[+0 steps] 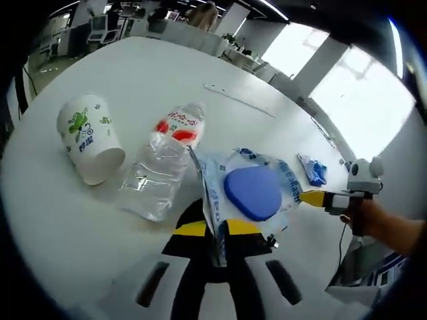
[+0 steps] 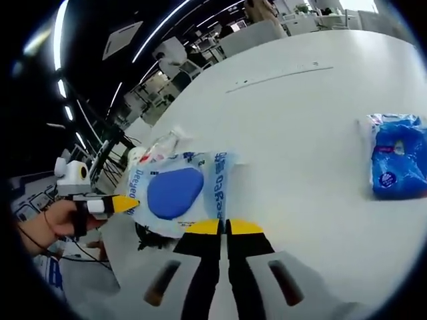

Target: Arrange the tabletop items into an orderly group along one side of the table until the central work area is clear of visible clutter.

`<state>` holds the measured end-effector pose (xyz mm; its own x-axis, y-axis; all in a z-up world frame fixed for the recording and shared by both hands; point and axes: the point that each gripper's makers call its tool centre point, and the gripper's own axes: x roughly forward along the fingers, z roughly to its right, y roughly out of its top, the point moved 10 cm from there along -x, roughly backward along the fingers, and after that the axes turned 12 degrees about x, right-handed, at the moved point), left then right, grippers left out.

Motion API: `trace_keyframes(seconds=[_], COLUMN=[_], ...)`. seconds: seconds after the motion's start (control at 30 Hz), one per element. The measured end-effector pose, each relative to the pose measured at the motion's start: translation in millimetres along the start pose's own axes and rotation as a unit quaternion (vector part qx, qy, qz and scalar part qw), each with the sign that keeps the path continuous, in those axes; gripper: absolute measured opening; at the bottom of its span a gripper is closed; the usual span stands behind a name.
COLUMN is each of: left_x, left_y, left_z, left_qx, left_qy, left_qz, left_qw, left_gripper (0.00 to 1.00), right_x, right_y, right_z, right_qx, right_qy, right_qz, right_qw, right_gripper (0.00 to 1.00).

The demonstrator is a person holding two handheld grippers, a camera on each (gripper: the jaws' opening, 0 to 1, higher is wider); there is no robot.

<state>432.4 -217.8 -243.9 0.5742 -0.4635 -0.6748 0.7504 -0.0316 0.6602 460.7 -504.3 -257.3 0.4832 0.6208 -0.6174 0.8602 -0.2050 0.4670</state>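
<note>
Partway, by the look: paper cup (image 1: 89,137) and water bottle (image 1: 162,168) lying together on the table (image 1: 80,233), blue packet (image 2: 395,157) well apart. Wipes pack (image 1: 251,192), clear-wrapped with blue lid, pinched between left gripper (image 1: 217,230); right gripper (image 2: 223,228) pressed together at its edge.

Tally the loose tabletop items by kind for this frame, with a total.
White paper cup with green print: 1
Clear plastic water bottle with red label: 1
Clear wipes pack with blue lid: 1
Small blue plastic packet: 1
Total: 4
</note>
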Motion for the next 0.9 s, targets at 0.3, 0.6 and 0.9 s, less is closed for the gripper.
trace_keyframes(seconds=[0.3,0.6,0.9], left_x=[-1.2,0.3,3.7], left_y=[4.6,14.2,29.8], left_z=[5.1,11.6,17.5], left_qx=[0.026,0.039,0.054], left_qy=[-0.001,-0.01,-0.019], left_qz=[0.006,0.014,0.023], left_qw=[0.9996,0.9991,0.9981], left_gripper=[0.0,0.0,0.0], right_x=[-7.8,-18.9,-29.3], right_y=[2.2,7.4,15.5], right_z=[-3.1,-2.5,-2.2], right_qx=[-0.009,-0.009,-0.006], right_qy=[0.002,0.001,0.0], right_qz=[0.009,0.028,0.05], right_qw=[0.9999,0.9996,0.9987], right_gripper=[0.0,0.0,0.0])
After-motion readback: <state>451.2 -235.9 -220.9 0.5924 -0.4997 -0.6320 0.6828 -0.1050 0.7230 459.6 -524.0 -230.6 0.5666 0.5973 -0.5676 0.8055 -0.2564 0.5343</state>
